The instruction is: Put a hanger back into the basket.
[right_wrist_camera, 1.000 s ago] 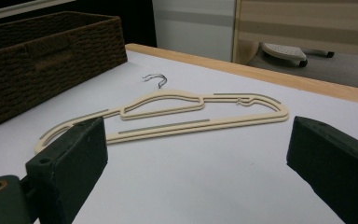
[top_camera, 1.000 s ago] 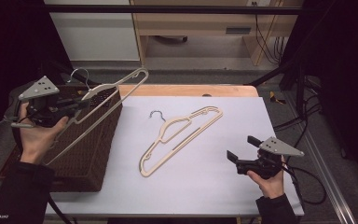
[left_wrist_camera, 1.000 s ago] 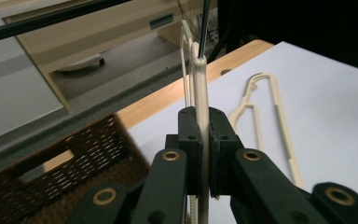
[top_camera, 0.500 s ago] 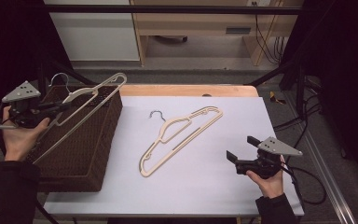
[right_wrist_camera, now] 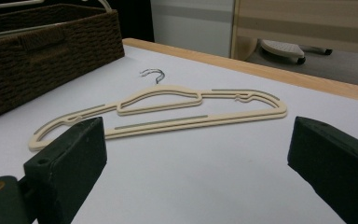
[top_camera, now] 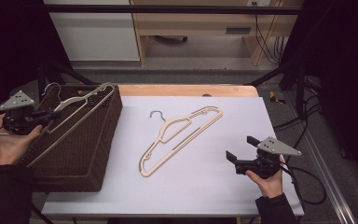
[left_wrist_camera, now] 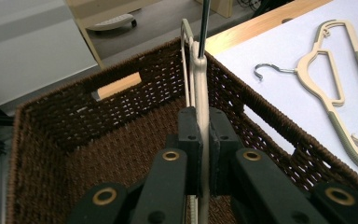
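Lowering a cream plastic hanger with a metal hook [top_camera: 77, 105] into the dark brown woven wicker basket [top_camera: 103, 140] at the left of the high view, left gripper [left_wrist_camera: 204, 140] clamped tight on its neck; keeping it level so the far shoulder clears the rim; right gripper [top_camera: 235, 161] waiting at lower right, jaws spread wide, near a second cream hanger [top_camera: 182, 135] lying mid-table

Table [top_camera: 223, 196]: wooden top, pale lilac-white sheet over most of it. On the sheet: one cream hanger [top_camera: 182, 137] with metal hook, lying flat near the middle. At the left edge: dark brown wicker basket [top_camera: 100, 140].
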A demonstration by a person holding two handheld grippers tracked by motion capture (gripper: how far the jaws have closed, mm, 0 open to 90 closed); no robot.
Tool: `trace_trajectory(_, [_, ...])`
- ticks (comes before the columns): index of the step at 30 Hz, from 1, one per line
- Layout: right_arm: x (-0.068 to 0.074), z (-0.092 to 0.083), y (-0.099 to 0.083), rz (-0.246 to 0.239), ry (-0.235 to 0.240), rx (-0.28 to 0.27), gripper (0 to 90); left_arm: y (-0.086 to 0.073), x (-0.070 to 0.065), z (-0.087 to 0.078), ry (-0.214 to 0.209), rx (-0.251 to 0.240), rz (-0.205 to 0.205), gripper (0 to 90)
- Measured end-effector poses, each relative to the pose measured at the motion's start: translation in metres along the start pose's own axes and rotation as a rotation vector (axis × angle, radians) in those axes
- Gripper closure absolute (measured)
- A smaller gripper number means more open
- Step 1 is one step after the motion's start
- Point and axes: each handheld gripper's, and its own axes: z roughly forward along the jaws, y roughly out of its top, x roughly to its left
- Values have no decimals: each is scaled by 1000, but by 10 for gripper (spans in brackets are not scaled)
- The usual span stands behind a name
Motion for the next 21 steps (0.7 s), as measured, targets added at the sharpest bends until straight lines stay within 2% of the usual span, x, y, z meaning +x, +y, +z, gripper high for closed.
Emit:
trace_trajectory(2, [0,0,0,-1,1,0,49,-6,-2,3,4,2,-1,857])
trace_trajectory(6, [1,1,-1,-3,3,2,48,-16,-12,11,12,35,35,857])
trace_trajectory(11, [1,2,-1,-1,0,7,48,-27,-21,20,14,41,38,856])
trace_trajectory(14, [1,2,-1,-3,4,7,47,-29,-32,30,39,96,89,852])
trace_trajectory(15, [1,2,-1,-3,4,7,47,-29,-32,30,39,96,89,851])
trace_trajectory(17, [1,2,-1,-6,4,6,47,-35,-38,40,42,137,109,851])
trace_trajectory(19, [1,2,-1,-5,3,3,47,-37,-39,41,37,137,104,845])
trace_trajectory(21, [1,2,-1,-4,3,3,48,-42,-39,44,20,147,78,838])
